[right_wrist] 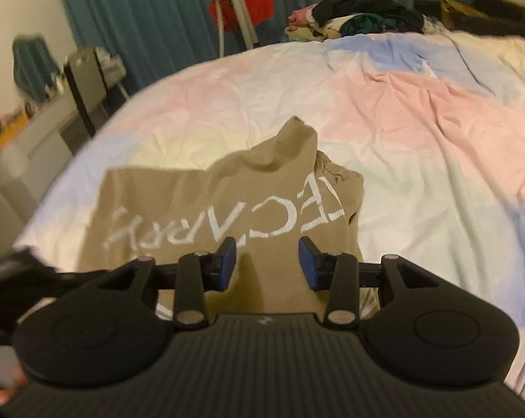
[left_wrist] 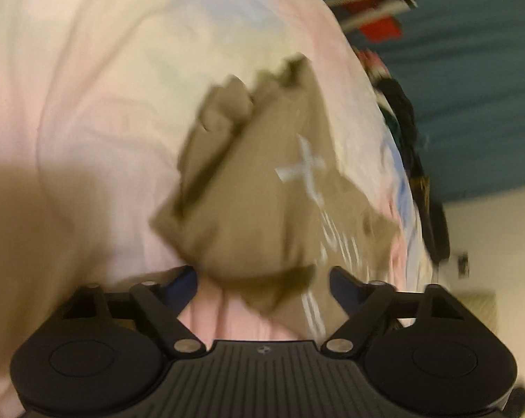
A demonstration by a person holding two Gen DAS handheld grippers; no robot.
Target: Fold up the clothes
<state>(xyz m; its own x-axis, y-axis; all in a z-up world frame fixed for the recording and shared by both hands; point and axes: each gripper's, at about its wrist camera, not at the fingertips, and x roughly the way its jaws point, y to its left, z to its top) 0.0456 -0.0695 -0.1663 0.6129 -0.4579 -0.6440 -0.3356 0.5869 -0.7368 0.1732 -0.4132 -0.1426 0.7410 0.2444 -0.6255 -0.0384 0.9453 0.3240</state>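
A tan garment (left_wrist: 255, 188) with white lettering lies crumpled on the pastel bedsheet (left_wrist: 88, 104); the left wrist view is blurred. My left gripper (left_wrist: 262, 284) is open wide, its blue pads (left_wrist: 184, 284) on either side of the garment's near edge, and nothing is clamped. In the right wrist view the same garment (right_wrist: 199, 209) lies with its print upside down and one part bunched up at the back. My right gripper (right_wrist: 267, 264) is open just above the near part of the fabric, with cloth showing in the gap between its fingers.
A pile of dark and coloured clothes (right_wrist: 360, 17) sits at the bed's far edge. A tripod (right_wrist: 238, 10) and a red object (right_wrist: 252, 0) stand before a teal curtain (right_wrist: 140, 10). A desk with clutter (right_wrist: 36, 122) is at the left of the bedsheet (right_wrist: 401, 122).
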